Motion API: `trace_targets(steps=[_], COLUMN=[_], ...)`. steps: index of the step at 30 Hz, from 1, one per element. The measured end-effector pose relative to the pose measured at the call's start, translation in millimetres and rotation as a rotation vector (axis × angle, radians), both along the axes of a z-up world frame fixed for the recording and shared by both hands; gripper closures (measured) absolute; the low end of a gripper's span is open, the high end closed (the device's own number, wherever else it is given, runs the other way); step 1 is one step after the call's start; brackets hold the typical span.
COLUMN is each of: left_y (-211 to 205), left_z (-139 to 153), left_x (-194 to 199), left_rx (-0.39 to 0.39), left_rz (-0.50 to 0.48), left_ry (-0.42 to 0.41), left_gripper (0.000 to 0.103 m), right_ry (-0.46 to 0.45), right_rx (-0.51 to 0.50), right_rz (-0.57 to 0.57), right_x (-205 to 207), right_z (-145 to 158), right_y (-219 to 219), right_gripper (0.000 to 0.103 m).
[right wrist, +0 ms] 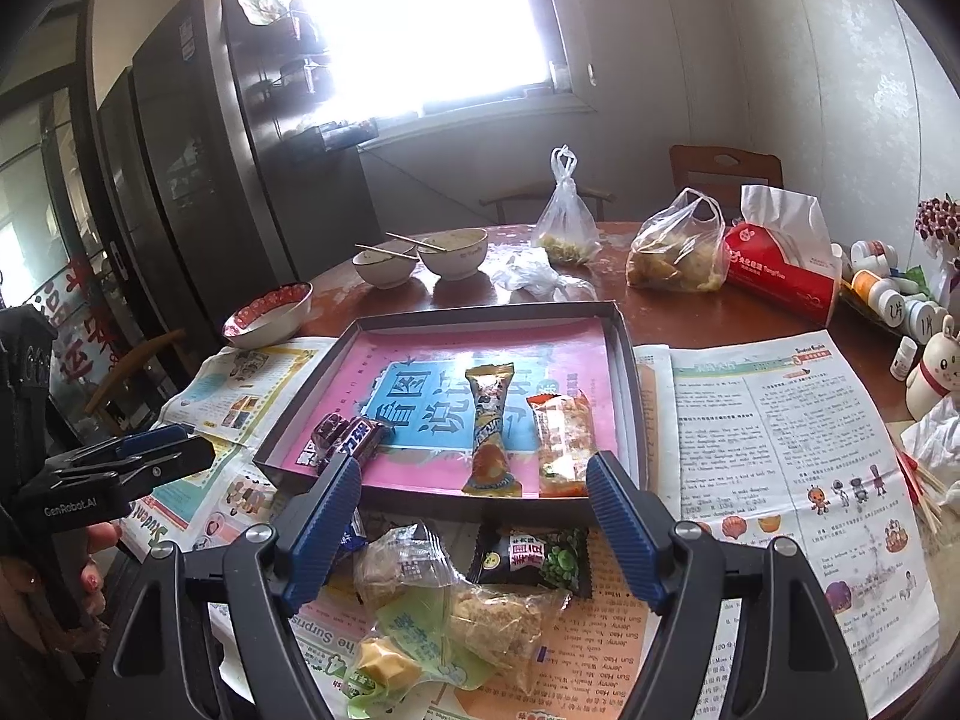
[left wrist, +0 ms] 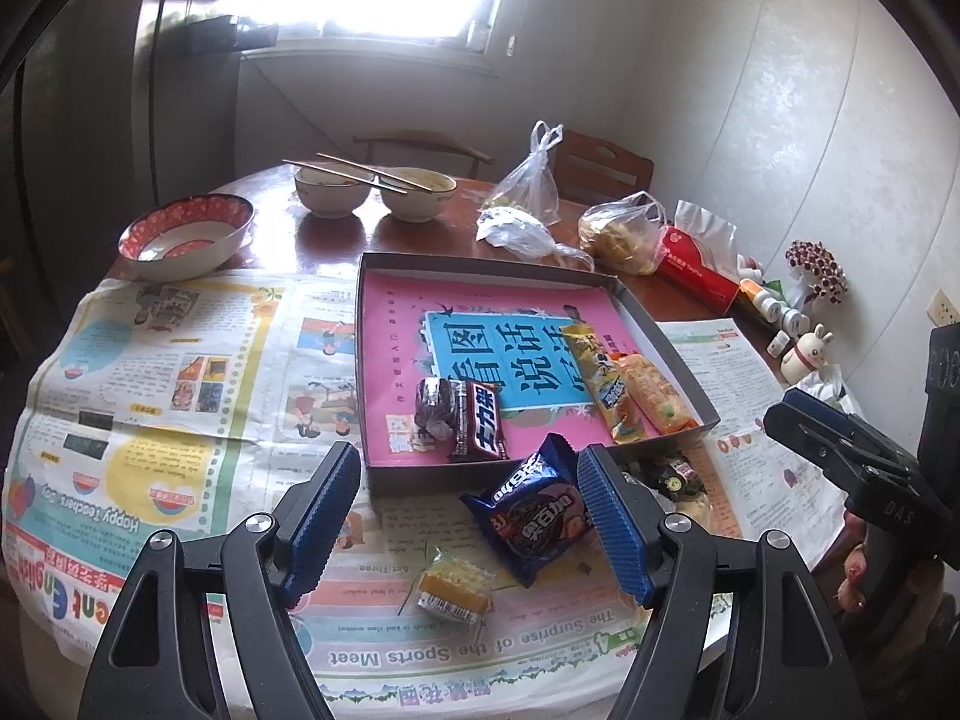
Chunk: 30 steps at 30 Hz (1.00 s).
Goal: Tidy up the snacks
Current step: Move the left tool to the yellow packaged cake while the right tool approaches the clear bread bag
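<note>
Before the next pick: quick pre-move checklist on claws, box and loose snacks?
1. Left claw open, nothing gripped: ok.
2. Right claw open, nothing gripped: ok.
3. Box has bare floor left: ok.
4. Blue cookie pack between the left claw's fingers, outside the box: ok.
5. Green pea pack separate from the clear-wrapped snack pile: cannot tell.
6. Claws apart from each other: ok.

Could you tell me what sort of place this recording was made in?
Most likely a home dining area or kitchen: a round wooden table holds used bowls with chopsticks, a tall dark fridge stands by the window, and a tissue pack sits nearby.
</note>
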State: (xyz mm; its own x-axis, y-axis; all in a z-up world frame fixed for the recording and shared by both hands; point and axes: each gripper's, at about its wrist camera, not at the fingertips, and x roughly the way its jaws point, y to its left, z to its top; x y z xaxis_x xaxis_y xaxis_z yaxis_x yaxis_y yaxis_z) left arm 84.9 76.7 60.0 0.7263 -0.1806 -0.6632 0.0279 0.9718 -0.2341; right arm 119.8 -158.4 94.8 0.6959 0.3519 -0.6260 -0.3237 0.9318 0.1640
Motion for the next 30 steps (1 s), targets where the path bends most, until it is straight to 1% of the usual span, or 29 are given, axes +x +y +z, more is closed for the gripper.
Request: trace_targets(steps=[18,30], left_y=[-2,-3], left_z=[-5,-13], left_x=[-12,-16], left_rx=[0.022,0.032], left_rz=[-0.014,-0.021], left_ry=[0.013,0.032], left_gripper=[0.027,0.027], right_ry=[-0.004,0.013], right_rx=[-0.015,-0.035], right_rz=[0.000,0.007], right_x=[-11,-18], right_z=[1,-8], right_y=[-1,5], right_gripper=[0.026,0.026])
